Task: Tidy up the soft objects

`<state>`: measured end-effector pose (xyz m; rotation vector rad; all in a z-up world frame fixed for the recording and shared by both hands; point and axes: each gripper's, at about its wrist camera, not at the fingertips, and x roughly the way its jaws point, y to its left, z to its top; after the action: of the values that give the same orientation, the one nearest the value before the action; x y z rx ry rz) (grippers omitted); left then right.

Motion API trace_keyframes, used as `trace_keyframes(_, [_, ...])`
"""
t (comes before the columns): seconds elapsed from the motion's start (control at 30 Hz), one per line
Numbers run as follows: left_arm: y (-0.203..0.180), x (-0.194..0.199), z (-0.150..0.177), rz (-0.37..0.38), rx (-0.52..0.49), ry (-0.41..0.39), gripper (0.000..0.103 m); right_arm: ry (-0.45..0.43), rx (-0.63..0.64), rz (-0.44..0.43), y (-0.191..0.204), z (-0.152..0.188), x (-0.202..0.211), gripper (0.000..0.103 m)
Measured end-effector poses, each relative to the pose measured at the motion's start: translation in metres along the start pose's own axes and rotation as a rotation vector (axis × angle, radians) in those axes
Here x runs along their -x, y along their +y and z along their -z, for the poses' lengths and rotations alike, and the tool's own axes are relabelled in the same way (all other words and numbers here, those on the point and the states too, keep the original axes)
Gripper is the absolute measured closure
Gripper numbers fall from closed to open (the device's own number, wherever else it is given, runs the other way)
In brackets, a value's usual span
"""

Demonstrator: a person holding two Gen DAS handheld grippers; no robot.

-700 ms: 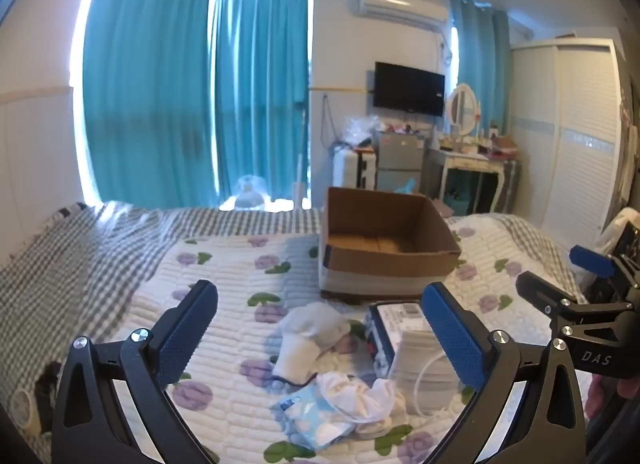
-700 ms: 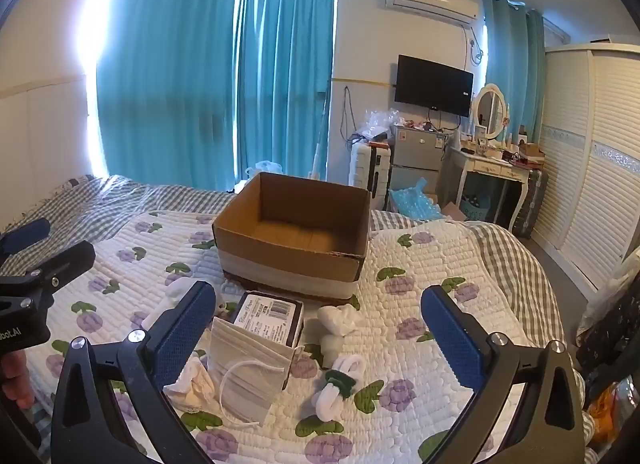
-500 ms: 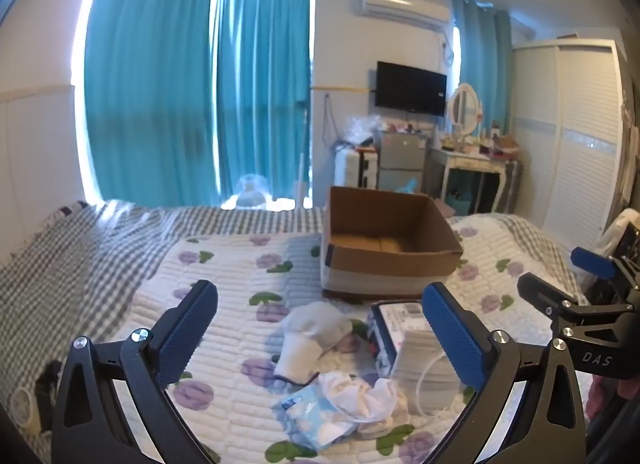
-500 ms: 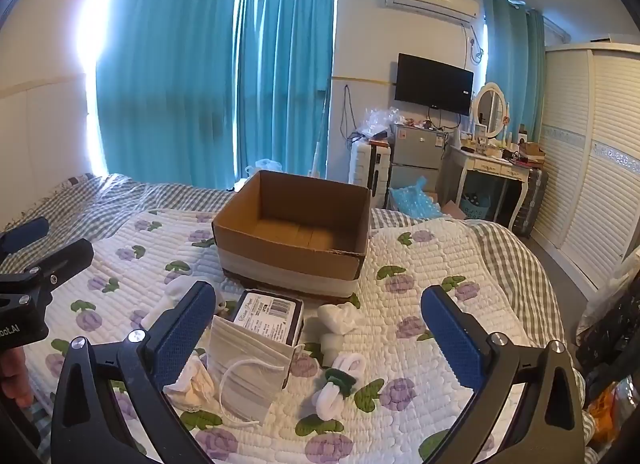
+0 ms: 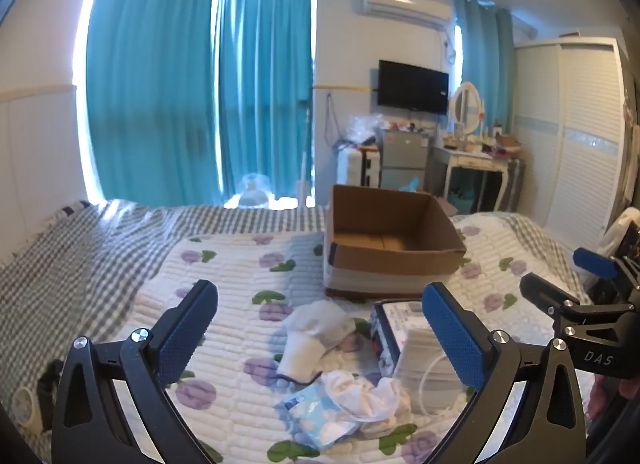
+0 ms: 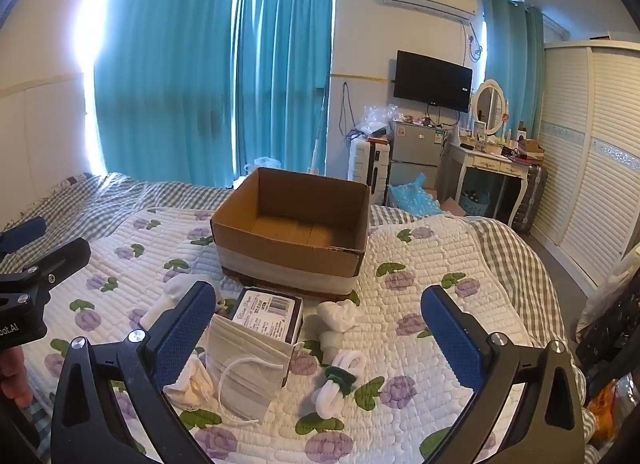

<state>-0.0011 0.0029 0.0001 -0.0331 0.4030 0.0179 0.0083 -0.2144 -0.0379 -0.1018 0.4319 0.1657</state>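
Both tools, left (image 5: 320, 328) and right (image 6: 318, 328), spread apart above crumpled white socks (image 5: 366, 394) and pleated masks (image 6: 246, 370).

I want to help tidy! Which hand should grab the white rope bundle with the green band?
Probably right: the rope bundle lies between the open right gripper's fingers, and the left view doesn't show it.
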Motion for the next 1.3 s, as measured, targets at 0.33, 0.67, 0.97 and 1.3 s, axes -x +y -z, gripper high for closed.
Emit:
trace_keyframes(0.33, [0.0000, -0.0001, -0.0001, -0.002, -0.002, 0.001, 0.000, 0.003, -0.001, 0.001, 0.0003, -0.0002, -0.0008, 0.000])
trace_keyframes(0.67, [0.0022, -0.0003, 0.0006, -0.006, -0.004, 0.003, 0.000, 0.007, -0.002, -0.001, -0.0001, 0.0030, -0.0022, 0.000])
trace_keyframes(0.97, [0.0019, -0.0004, 0.0007, -0.007, -0.006, 0.003, 0.000, 0.008, -0.002, -0.001, -0.0006, 0.0066, -0.0043, 0.000])
trace_keyframes(1.3, [0.0018, -0.0003, 0.0008, -0.007, -0.006, 0.003, 0.000, 0.011, -0.002, -0.001, -0.0001, 0.0044, -0.0041, 0.000])
